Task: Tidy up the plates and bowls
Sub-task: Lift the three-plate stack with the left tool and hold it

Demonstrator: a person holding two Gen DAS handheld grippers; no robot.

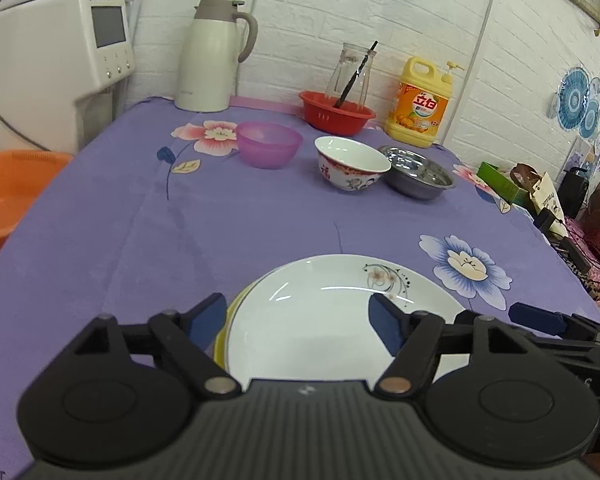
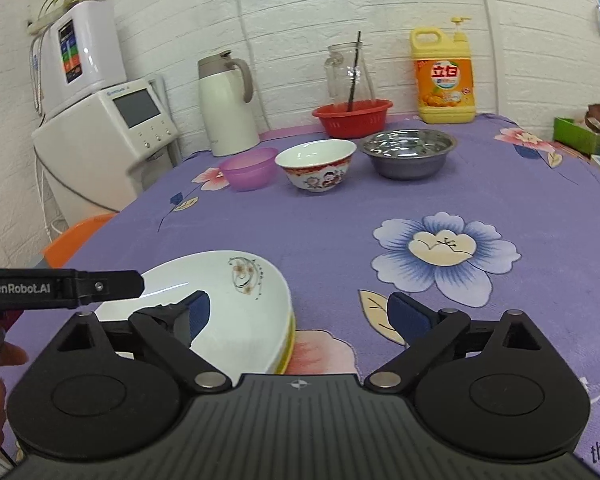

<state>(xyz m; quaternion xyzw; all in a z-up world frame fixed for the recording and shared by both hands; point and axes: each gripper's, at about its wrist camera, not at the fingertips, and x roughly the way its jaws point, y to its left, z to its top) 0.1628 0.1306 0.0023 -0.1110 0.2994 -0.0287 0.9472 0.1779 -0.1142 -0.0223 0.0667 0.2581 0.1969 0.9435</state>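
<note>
We see a white round plate with a floral motif (image 1: 332, 320) stacked on a yellow-rimmed plate (image 1: 220, 344) at the near edge of the desk (image 1: 260, 208), which is covered in a purple flowered cloth. Our left hand-held gripper (image 1: 300, 320) hovers over the stack, fingers apart. Our right hand-held gripper (image 2: 296, 316) sits just beside it, fingers also apart. Farther back stand a translucent purple bowl (image 1: 269, 144), a patterned porcelain bowl (image 1: 351, 163) and a steel bowl (image 1: 418, 172).
</note>
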